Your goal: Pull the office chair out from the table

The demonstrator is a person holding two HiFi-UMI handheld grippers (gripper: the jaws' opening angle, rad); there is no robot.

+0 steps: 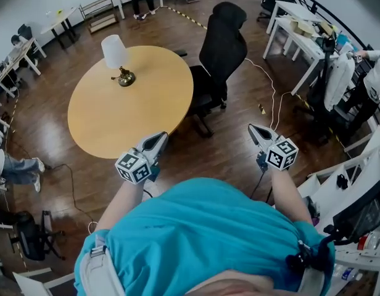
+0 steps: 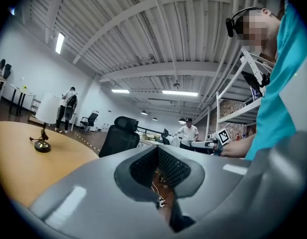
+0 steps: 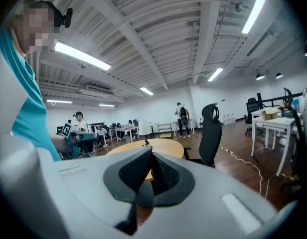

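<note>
The black office chair (image 1: 221, 48) stands at the right edge of the round wooden table (image 1: 134, 110), its seat partly under the tabletop and its back towards the room. It also shows in the left gripper view (image 2: 118, 136) and the right gripper view (image 3: 211, 133). My left gripper (image 1: 159, 138) hovers over the table's near edge, shut and empty (image 2: 157, 151). My right gripper (image 1: 254, 130) hangs over the bare floor, nearer me than the chair, jaws together with nothing between them (image 3: 151, 156). Neither gripper touches the chair.
A white-shaded lamp (image 1: 116, 57) stands on the table. White desks (image 1: 295, 36) line the far right, and a white cable (image 1: 273, 97) runs across the floor beside the chair. Shelving (image 1: 356, 196) is at my right, a black bag (image 1: 29, 236) at my left.
</note>
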